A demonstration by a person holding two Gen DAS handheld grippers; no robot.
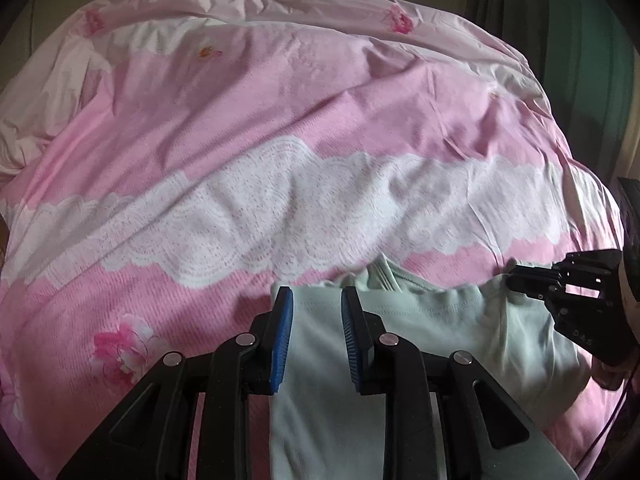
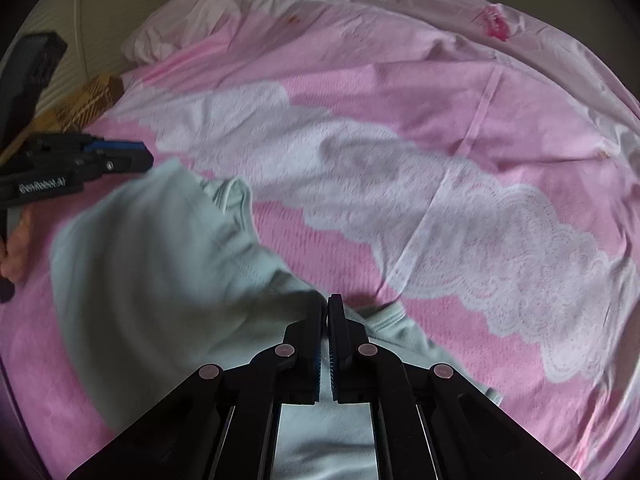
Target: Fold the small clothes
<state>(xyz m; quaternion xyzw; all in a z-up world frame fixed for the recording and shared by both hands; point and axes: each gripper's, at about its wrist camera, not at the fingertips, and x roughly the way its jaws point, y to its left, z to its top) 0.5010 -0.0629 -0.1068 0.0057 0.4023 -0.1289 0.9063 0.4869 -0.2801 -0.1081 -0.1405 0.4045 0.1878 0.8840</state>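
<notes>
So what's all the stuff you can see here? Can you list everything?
shirt: one, pale green, lying rumpled on the bedspread near both grippers.
bedspread: one, pink with white lace bands and flowers, covering the whole bed.
checked cloth: one, brown and yellow, at the bed's far left edge in the right wrist view.
curtain: one, dark green, behind the bed at upper right in the left wrist view.
left gripper: black with blue pads, open, shirt below it.
right gripper: black, shut, fingertips at the shirt's edge; a grip on the cloth cannot be told.
hand: one, holding the left gripper's handle.
</notes>
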